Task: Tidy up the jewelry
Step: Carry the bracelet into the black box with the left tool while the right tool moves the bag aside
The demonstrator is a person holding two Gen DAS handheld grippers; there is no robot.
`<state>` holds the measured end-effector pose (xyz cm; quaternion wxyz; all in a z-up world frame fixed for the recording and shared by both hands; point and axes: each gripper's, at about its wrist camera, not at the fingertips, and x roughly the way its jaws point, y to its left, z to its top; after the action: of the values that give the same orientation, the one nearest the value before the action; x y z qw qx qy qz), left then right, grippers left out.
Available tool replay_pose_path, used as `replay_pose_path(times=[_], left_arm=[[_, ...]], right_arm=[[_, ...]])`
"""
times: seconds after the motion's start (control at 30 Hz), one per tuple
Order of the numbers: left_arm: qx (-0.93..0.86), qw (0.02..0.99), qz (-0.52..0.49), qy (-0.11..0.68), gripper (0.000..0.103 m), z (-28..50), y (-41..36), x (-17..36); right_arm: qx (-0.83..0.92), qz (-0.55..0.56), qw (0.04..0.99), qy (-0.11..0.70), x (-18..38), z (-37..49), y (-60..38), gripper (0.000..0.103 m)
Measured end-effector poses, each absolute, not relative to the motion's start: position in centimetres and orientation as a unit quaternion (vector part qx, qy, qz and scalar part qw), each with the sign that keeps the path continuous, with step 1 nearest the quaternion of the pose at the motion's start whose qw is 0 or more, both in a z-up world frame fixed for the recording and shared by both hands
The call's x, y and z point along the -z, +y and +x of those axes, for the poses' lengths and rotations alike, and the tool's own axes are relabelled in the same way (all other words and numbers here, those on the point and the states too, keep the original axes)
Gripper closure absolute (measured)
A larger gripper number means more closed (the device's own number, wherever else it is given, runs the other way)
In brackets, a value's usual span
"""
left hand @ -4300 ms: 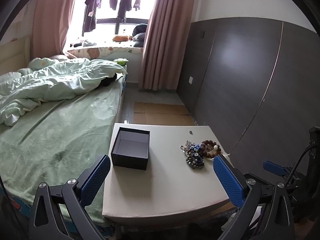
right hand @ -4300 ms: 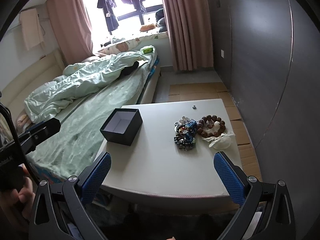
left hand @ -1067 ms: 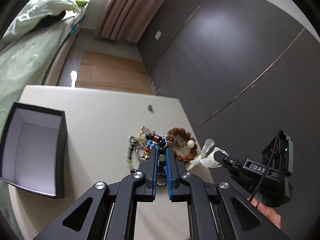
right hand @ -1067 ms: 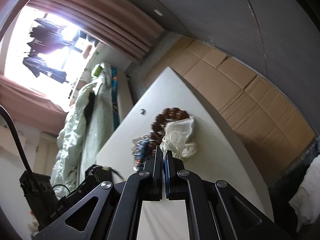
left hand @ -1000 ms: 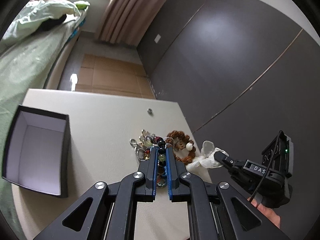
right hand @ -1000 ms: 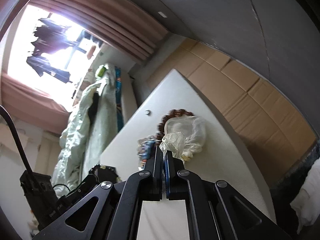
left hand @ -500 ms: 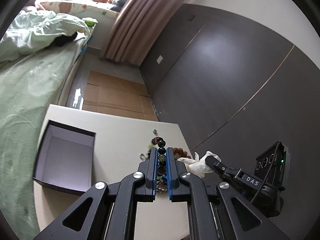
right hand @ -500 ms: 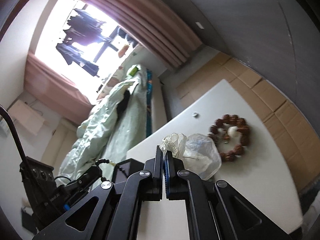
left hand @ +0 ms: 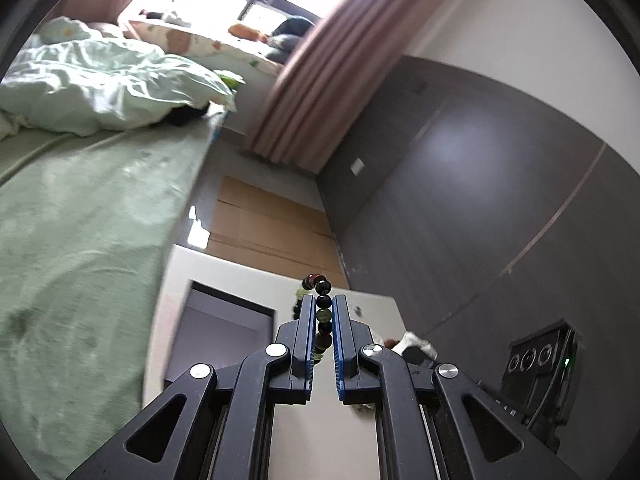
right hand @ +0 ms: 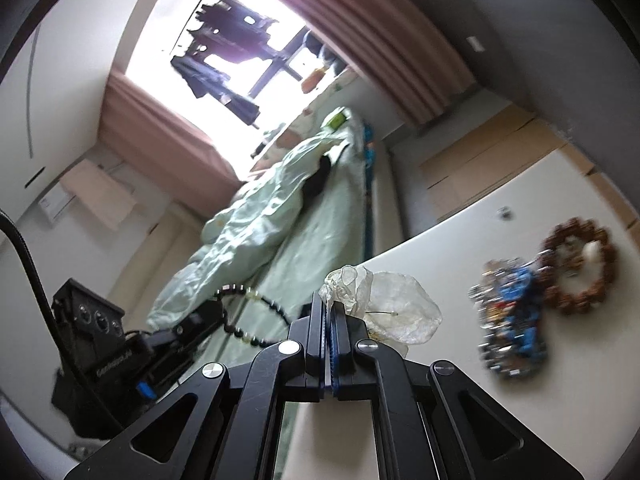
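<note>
My left gripper (left hand: 321,305) is shut on a bracelet of dark and green beads (left hand: 323,314), held in the air above the white table (left hand: 248,274). Just left of its fingers, the open black box (left hand: 224,320) sits below them. My right gripper (right hand: 329,303) is shut on the neck of a thin white pouch (right hand: 394,308), also lifted off the table. In the right wrist view the left gripper (right hand: 200,322) shows at the left, and the beaded bracelet (right hand: 248,294) hangs from it as a loop. A pile of mixed jewellery (right hand: 512,320) and a brown bead bracelet (right hand: 576,264) lie on the table (right hand: 460,240).
A small metal piece (right hand: 505,212) lies alone near the table's far edge. A bed with green bedding (left hand: 80,220) runs along the table's left side. A dark wall panel (left hand: 460,200) stands to the right, and cardboard (left hand: 264,220) covers the floor beyond.
Both grippers have risen off the jewellery pile. The left has carried the beaded bracelet up and towards the box; the right has lifted the pouch clear and rolled.
</note>
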<state>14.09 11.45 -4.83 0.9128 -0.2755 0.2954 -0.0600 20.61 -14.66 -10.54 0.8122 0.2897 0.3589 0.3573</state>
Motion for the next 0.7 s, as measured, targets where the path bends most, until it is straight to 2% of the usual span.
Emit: replay_pose_path(times=[0.57, 0.6, 0.67, 0.7], left_arm=[[0.001, 0.904, -0.33, 0.271, 0.095, 12.3, 17.5, 5.3], [0.002, 0.903, -0.331, 0.273, 0.095, 12.4, 17.5, 5.4], [0.005, 0.903, -0.329, 0.277, 0.095, 12.6, 17.3, 5.6], [0.008, 0.902, -0.328, 0.28, 0.095, 12.8, 17.1, 5.7]], right_arm=[[-0.402, 0.285, 0.762, 0.421, 14.4, 22.2, -4.4, 0.1], [-0.397, 0.276, 0.764, 0.428, 14.5, 22.4, -3.9, 0.097], [-0.384, 0.257, 0.761, 0.455, 15.3, 23.1, -3.1, 0.073], [-0.379, 0.255, 0.759, 0.464, 15.6, 23.2, -3.2, 0.05]])
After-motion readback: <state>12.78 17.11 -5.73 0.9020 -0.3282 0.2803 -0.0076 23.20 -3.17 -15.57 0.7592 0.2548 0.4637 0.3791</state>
